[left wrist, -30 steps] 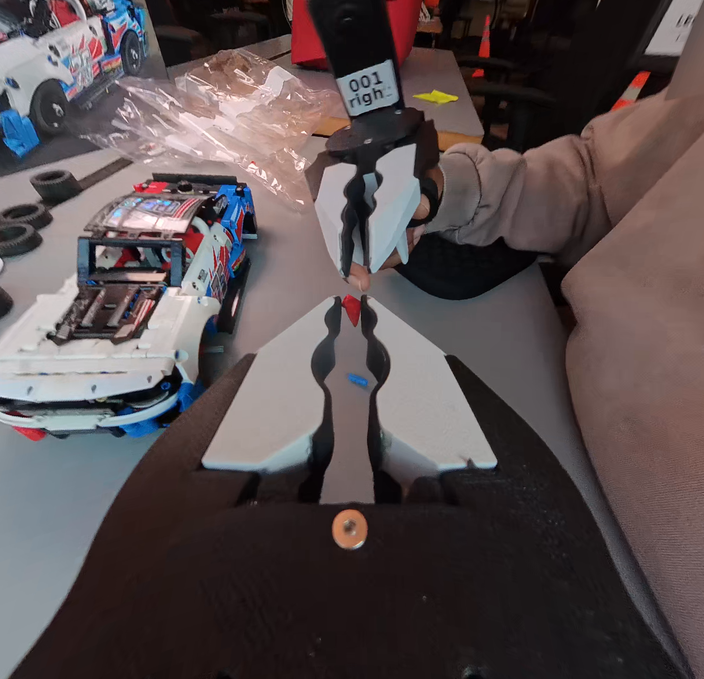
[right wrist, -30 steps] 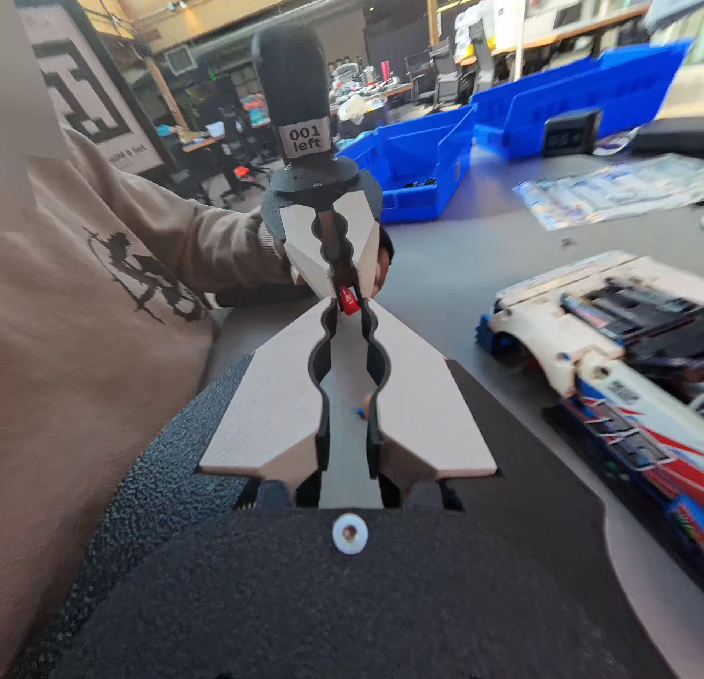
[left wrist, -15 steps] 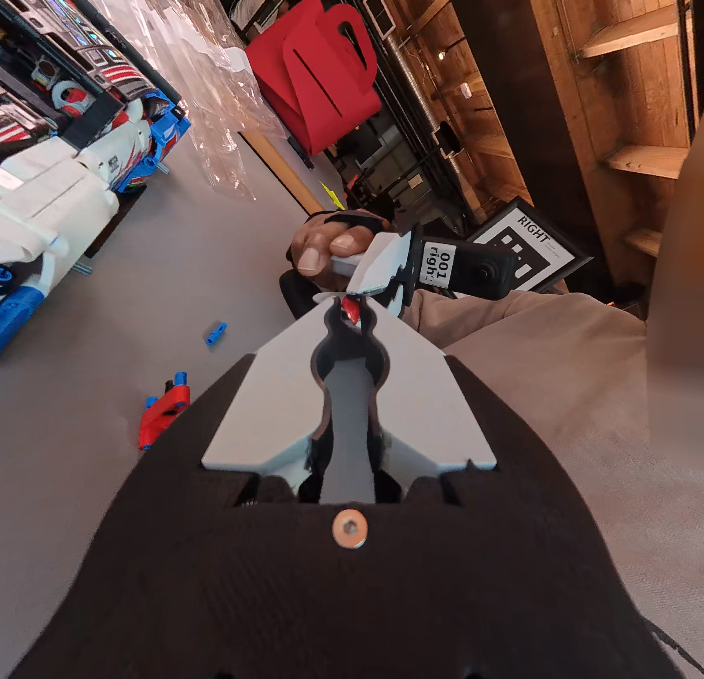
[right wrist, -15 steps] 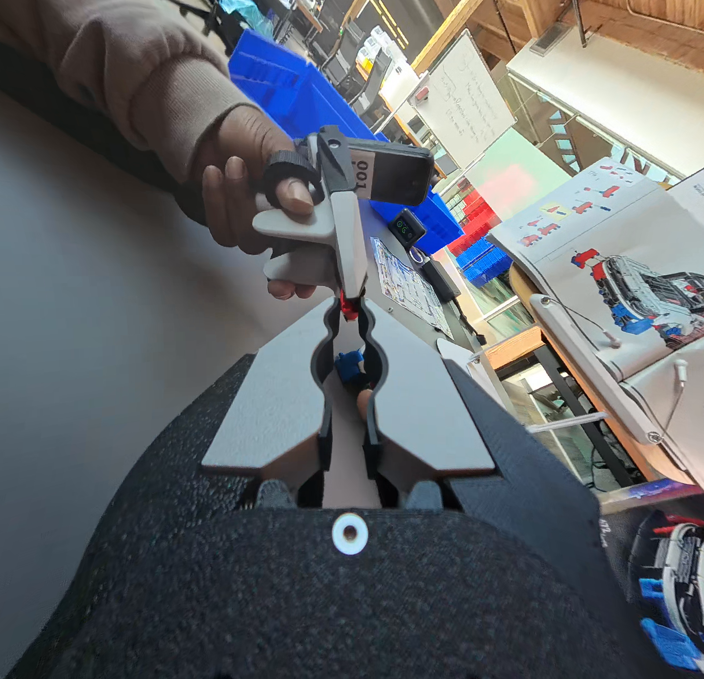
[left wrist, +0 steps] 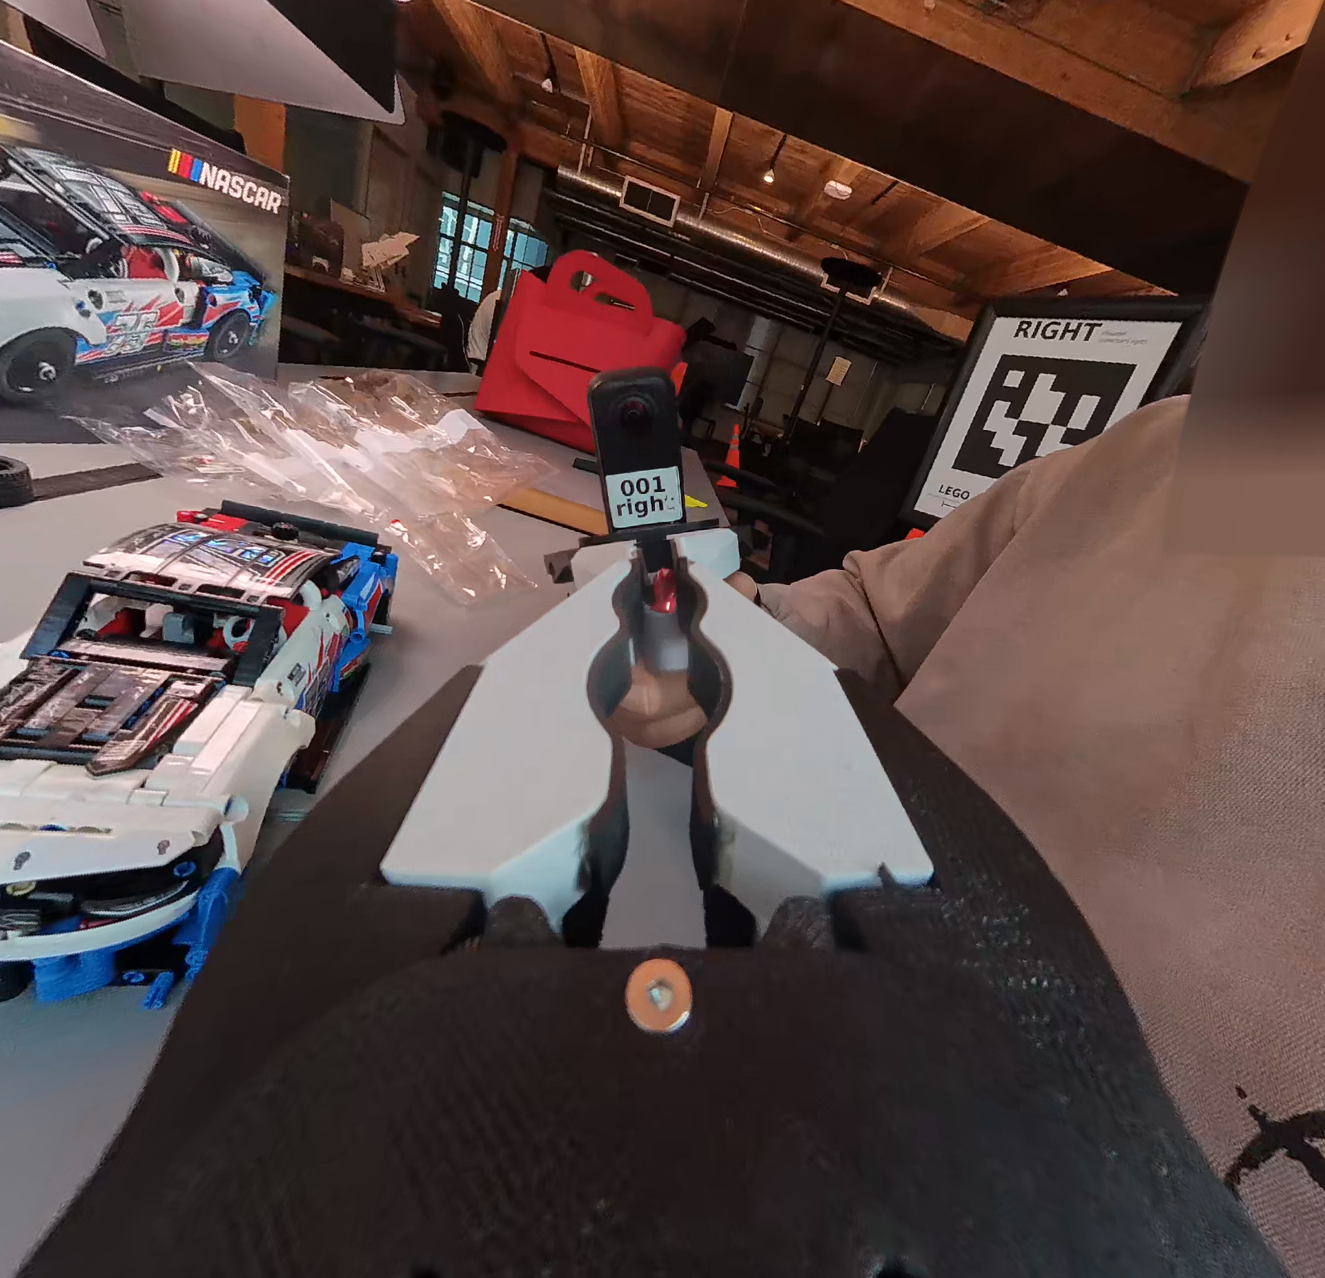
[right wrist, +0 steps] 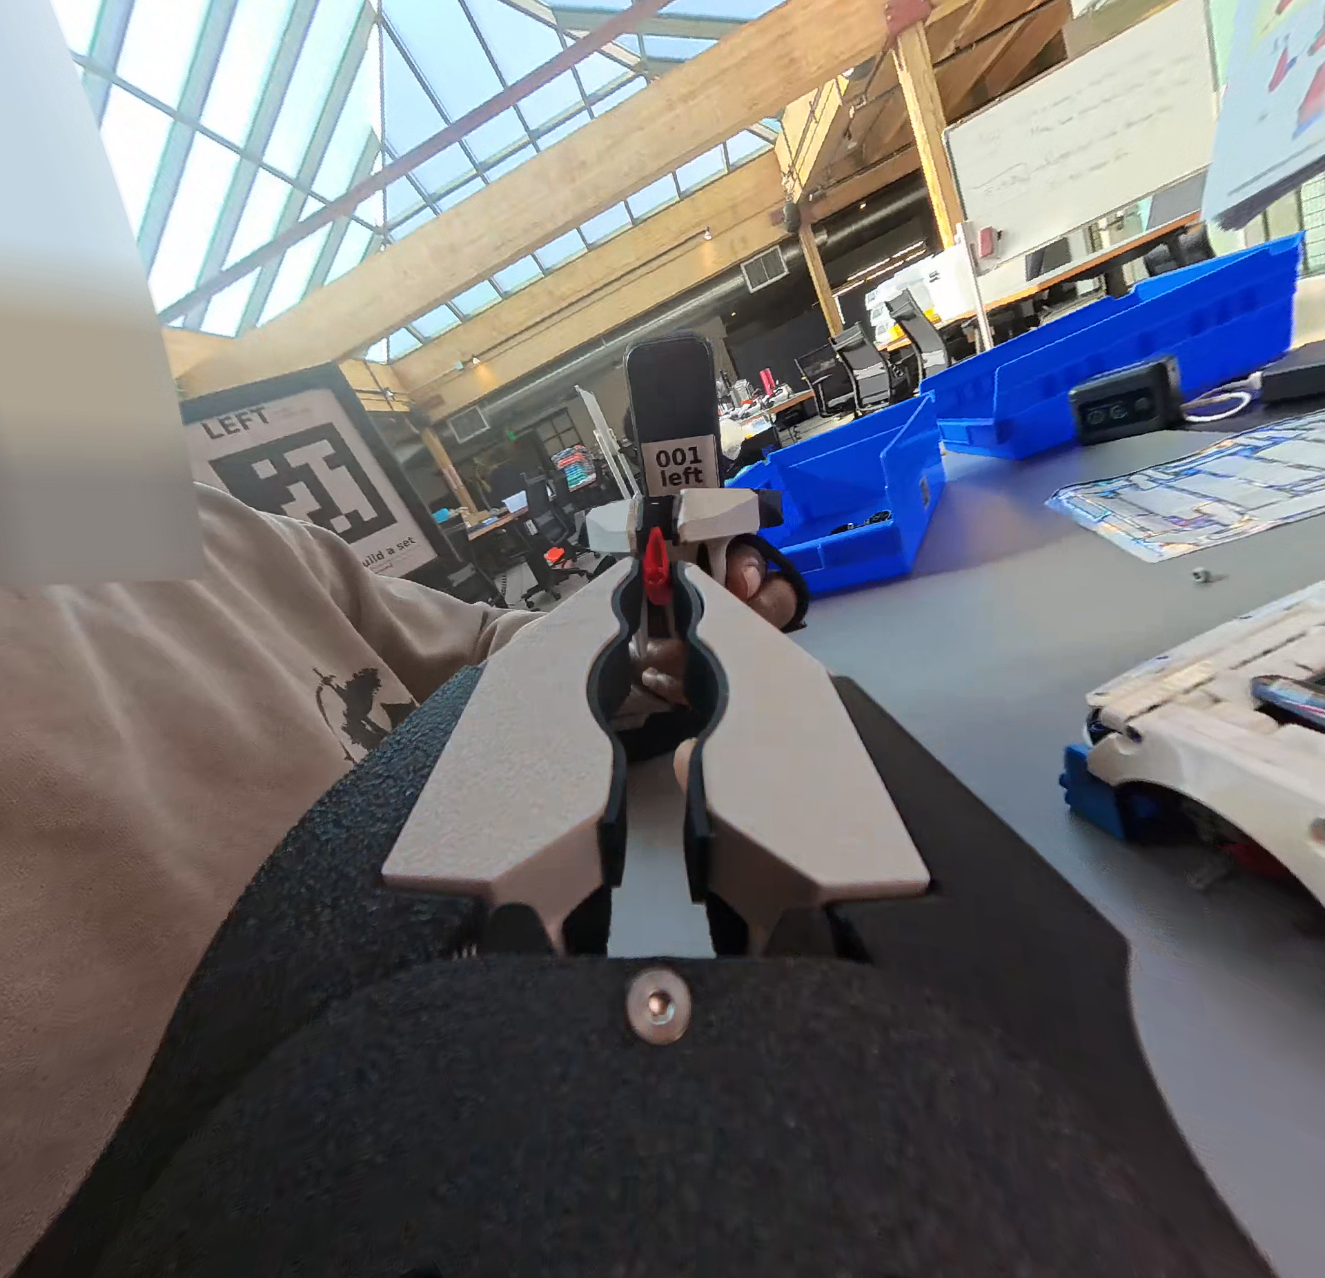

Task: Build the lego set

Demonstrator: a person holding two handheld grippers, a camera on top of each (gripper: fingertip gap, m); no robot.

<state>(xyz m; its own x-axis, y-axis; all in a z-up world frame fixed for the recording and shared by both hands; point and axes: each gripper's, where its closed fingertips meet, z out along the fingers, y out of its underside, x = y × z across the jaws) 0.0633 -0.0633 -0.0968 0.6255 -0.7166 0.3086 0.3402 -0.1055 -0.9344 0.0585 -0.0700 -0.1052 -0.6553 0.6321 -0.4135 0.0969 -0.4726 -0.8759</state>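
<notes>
A small red Lego piece (left wrist: 663, 590) sits between the tips of my left gripper (left wrist: 658, 571), which is shut on it. My right gripper (right wrist: 656, 578) meets the left one tip to tip above the table and is also shut on the red piece (right wrist: 654, 568). Each gripper shows head-on in the other's view: the right one (left wrist: 649, 548) and the left one (right wrist: 670, 519), both with a hand behind them. The white, blue and red Lego car (left wrist: 179, 706) stands on the grey table to the left; its nose also shows in the right wrist view (right wrist: 1219, 734).
The set's box (left wrist: 107, 276), empty clear bags (left wrist: 323, 448), a black tyre (left wrist: 11, 480) and a red bag (left wrist: 573, 354) lie beyond the car. Blue bins (right wrist: 896, 483) and a printed sheet (right wrist: 1204, 483) sit on the far side. A person's beige sleeve (left wrist: 1039, 634) is close by. Only a small space, under 4 cm, lies between the two pairs of fingers.
Both grippers have rolled back to level from a tilted pose and stayed tip to tip with the red piece between them. The loose red and blue parts on the table are out of view.
</notes>
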